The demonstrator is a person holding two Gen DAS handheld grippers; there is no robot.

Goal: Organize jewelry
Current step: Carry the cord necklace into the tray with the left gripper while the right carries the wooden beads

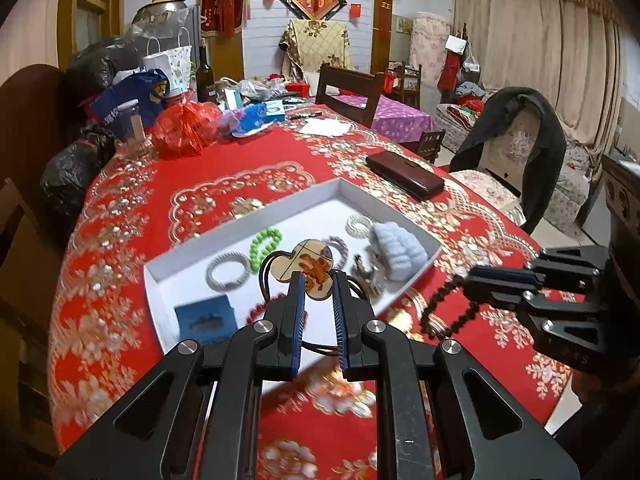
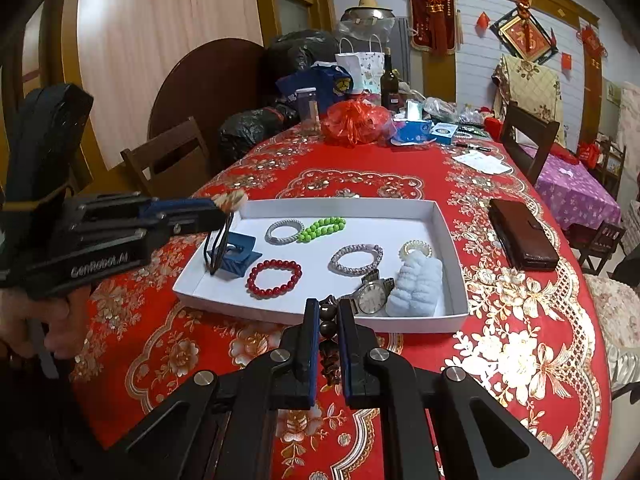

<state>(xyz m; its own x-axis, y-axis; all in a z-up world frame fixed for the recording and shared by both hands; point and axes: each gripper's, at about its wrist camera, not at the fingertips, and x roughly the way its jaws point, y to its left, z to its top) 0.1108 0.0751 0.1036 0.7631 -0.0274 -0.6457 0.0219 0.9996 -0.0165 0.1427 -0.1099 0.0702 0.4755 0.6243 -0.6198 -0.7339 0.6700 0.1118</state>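
A white tray [image 2: 454, 240] on the red tablecloth holds a green bead bracelet [image 2: 322, 229], a red bead bracelet [image 2: 274, 278], two grey braided bracelets [image 2: 284, 231], a watch [image 2: 370, 298], a blue hair clip [image 2: 236, 258] and a pale blue fluffy piece [image 2: 416, 286]. My left gripper [image 1: 318, 280] is shut on a clover-shaped pendant [image 1: 310, 266] with a dark cord, held above the tray's near left part. My right gripper [image 2: 328, 308] is shut on a dark bead bracelet [image 2: 329, 320], held just before the tray's front wall; it also shows in the left wrist view [image 1: 448, 312].
A brown wallet [image 2: 522, 234] lies right of the tray. A red plastic bag [image 2: 354, 122], a wine bottle [image 2: 390, 80], boxes and bags crowd the table's far end. Wooden chairs [image 2: 528, 140] stand around the table.
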